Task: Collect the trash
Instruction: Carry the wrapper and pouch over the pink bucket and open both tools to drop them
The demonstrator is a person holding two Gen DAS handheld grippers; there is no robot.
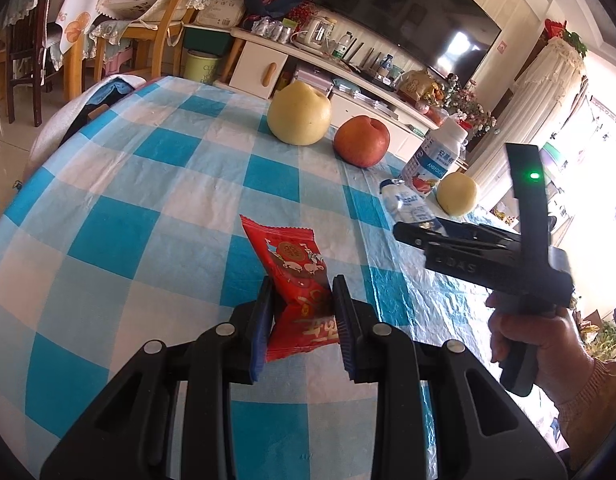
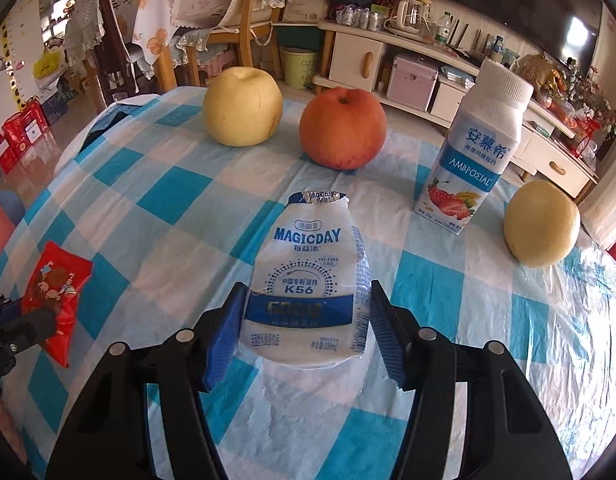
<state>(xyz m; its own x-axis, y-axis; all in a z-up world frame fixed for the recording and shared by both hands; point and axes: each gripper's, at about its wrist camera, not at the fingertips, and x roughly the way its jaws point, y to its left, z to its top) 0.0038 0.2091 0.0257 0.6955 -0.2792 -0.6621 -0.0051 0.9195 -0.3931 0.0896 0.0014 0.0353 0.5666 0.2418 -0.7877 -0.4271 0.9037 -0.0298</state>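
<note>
A red snack wrapper [image 1: 297,280] sits between the blue pads of my left gripper [image 1: 301,286], which is shut on it above the checked tablecloth; it also shows in the right wrist view [image 2: 53,292]. A flattened white MAGICDAY drink bottle [image 2: 308,280] lies on the cloth between the fingers of my right gripper [image 2: 305,292], which is open around it, pads close to its sides. In the left wrist view the right gripper [image 1: 400,230] reaches toward that bottle [image 1: 408,206].
On the blue-and-white checked table [image 2: 147,200] stand a large yellow pear [image 2: 241,106], a red apple [image 2: 342,128], an upright Ambrosial yogurt bottle [image 2: 476,152] and a smaller pear [image 2: 542,224]. Chairs and a TV cabinet lie beyond the far edge.
</note>
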